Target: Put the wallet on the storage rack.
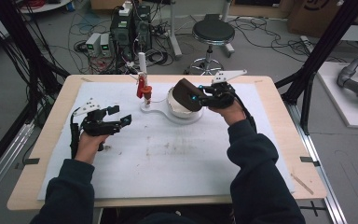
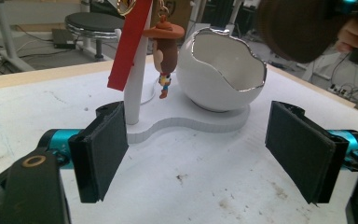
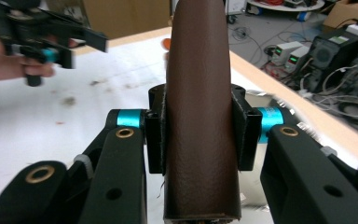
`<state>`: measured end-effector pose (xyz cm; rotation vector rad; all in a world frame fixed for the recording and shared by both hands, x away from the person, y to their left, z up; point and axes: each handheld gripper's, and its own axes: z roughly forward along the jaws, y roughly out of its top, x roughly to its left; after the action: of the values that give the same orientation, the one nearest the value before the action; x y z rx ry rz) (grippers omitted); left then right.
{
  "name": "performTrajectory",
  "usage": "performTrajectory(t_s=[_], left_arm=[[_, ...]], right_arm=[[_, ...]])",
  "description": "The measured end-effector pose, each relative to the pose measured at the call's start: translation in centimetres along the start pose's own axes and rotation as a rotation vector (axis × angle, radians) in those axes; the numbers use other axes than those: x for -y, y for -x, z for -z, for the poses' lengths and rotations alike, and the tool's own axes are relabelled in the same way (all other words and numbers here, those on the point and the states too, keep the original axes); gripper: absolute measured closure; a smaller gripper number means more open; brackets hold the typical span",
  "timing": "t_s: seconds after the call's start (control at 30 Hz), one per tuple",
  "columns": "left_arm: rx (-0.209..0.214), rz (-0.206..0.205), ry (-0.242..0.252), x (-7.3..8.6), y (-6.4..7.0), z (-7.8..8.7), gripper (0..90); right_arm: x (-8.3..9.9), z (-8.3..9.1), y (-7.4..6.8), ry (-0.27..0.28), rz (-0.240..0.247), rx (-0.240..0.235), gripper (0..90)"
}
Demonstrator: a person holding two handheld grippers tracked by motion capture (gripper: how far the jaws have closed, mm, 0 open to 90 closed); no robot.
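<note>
My right gripper [image 1: 198,94] is shut on a brown leather pouch [image 1: 185,93] and holds it tilted just above a white eggshell-shaped bowl [image 1: 178,110]. In the right gripper view the pouch [image 3: 200,107] stands upright, clamped between both pads. The bowl [image 2: 219,74] sits on a white base [image 2: 191,122] with a white post [image 2: 134,93]. From the post hang a red strap [image 2: 128,46] and a small cowboy figure [image 2: 164,51]. My left gripper [image 1: 121,115] hovers open left of the stand. Its pads [image 2: 105,149] stand wide apart, nothing between them.
A white foam mat [image 1: 168,154] with dirt smudges covers the wooden table [image 1: 51,140]. Beyond the far edge are a stool [image 1: 213,32], computers [image 1: 130,28] and cables on the floor. Black frame posts [image 1: 326,42] flank the table.
</note>
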<state>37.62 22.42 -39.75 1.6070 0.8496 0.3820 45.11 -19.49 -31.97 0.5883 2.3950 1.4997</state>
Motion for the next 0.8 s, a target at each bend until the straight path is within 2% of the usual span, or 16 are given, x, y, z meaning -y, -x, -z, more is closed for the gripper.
performTrajectory(t_s=[0.03,0.13,0.27,0.33,0.47,0.63,0.67,0.8], left_arm=[[-0.003,-0.006,0.005,0.0,0.0,0.1,20.8],[-0.013,-0.016,0.005,0.0,-0.1,0.3,20.8],[-0.013,-0.013,0.000,0.0,-0.4,0.5,20.8],[-0.013,-0.013,-0.006,0.1,-0.4,0.5,20.8],[-0.012,0.012,0.000,0.6,-0.7,0.6,20.8],[-0.027,0.032,0.018,0.9,-1.1,1.0,20.8],[-0.028,0.031,0.019,0.9,-1.1,1.0,20.9],[-0.032,0.032,0.009,1.1,-1.1,1.0,20.8]], right_arm=[[-0.3,-0.3,0.4,-0.017,0.010,0.006,64.8],[-0.9,-1.1,1.1,-0.018,0.033,0.017,64.8],[-1.4,-2.4,2.2,-0.037,0.105,0.030,64.8],[-1.3,-3.0,2.5,-0.064,0.127,0.037,64.8],[-0.6,-4.0,3.0,-0.096,0.139,0.043,64.8],[0.0,-5.2,3.3,-0.126,0.181,0.058,64.8],[0.1,-5.4,3.4,-0.126,0.194,0.062,64.8],[0.4,-5.7,3.8,-0.117,0.190,0.056,64.7]])
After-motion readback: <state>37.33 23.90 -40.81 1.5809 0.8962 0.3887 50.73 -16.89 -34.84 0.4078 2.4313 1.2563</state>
